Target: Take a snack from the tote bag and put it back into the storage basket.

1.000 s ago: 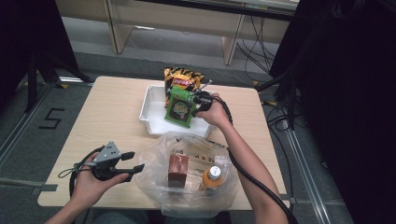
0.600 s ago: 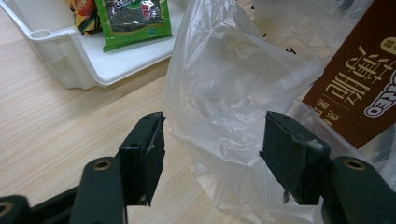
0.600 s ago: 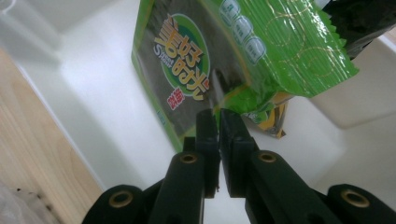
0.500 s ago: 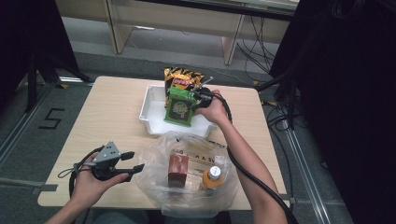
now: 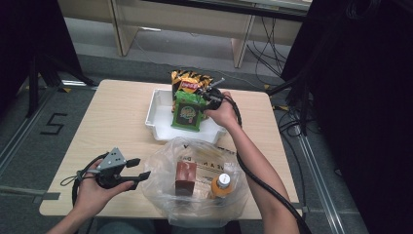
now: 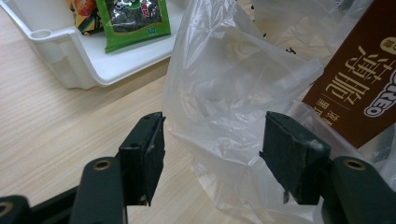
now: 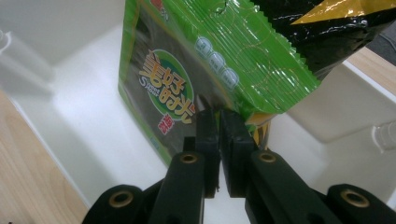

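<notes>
Right gripper view: jaws pinching green packet (image 7: pixel 196 70) edge.

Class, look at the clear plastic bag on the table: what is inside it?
Inside the bag stand a brown box and an orange bottle with a white cap. The crinkled plastic blurs their bases, so anything lying flat beneath them cannot be seen.

A crumpled clear plastic bag (image 5: pixel 195 185) lies on the pale wooden table (image 5: pixel 112 122), at its near edge. Inside the bag stand a brown cardboard box (image 5: pixel 185 178) and, just beside the box, an orange drink bottle with a white cap (image 5: pixel 221 185). Beyond the bag, a black-and-orange foil snack packet (image 5: pixel 190 80) leans upright.
</notes>
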Tool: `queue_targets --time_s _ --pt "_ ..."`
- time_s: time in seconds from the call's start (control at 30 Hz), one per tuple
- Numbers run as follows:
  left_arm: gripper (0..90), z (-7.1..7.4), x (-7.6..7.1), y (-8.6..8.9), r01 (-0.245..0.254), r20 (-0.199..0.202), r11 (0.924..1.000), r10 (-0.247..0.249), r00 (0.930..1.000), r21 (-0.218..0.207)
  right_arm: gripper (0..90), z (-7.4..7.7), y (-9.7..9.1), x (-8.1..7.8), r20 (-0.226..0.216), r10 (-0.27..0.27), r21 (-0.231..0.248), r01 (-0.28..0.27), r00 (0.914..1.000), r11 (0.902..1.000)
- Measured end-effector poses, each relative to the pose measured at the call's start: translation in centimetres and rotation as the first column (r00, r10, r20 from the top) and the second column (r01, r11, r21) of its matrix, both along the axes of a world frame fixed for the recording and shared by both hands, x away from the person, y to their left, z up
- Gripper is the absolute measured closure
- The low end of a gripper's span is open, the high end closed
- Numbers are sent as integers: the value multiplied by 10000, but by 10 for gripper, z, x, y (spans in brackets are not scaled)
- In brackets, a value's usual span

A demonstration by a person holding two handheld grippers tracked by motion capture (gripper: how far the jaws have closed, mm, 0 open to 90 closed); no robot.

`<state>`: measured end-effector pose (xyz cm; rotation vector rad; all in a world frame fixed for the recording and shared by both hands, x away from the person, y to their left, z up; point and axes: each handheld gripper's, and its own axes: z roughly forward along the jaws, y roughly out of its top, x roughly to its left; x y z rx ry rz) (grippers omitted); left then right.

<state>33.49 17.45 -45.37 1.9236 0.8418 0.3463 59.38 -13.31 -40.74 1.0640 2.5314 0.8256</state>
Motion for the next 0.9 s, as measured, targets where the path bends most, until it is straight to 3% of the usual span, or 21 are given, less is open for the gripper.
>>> queue_targets --time_s 0.03,0.1,0.13,0.2,0.23,0.37,0.57,0.7,0.8,0.83,0.9 --pt "384 0 0 0 -66 20 10000 66 10000 20 870 1 1 -2 -218 -203 19 203 9996 9998" --pt "385 0 0 0 -67 19 10000 67 10000 2 872 0 1 -3 -51 153 28 -153 9999 9999" --pt "385 0 -1 0 -111 -8 9999 111 9999 -17 872 0 1 -5 -254 31 -42 -32 9997 10000" --pt "385 0 0 0 -12 17 10000 12 10000 -19 877 -2 0 -6 -234 350 -119 -353 9991 9993" --pt "385 0 0 0 -14 8 10000 14 10000 -18 880 -3 1 -8 -517 184 -183 -194 9985 9996" --pt "384 0 0 -1 -17 4 10000 17 10000 -7 884 -11 1 -9 -676 533 -400 -561 9963 9976" --pt "385 0 0 0 -3 -1 10000 3 10000 -3 883 -21 6 -7 -979 446 -411 -488 9942 9980" --pt "385 0 0 0 -53 14 10000 53 10000 19 879 -21 5 -3 -787 284 -501 -324 9965 9982" --pt "385 0 -1 0 -93 4 10000 93 10000 -1 868 -19 5 -3 -741 -49 -402 19 9972 9992" --pt "385 0 -1 0 -99 9 9999 99 10000 -14 865 -19 5 -3 -754 69 -248 -88 9971 9997" --pt "385 1 -1 0 -92 23 10000 92 10000 -26 863 -19 3 -3 -406 78 -328 -92 9991 9994"
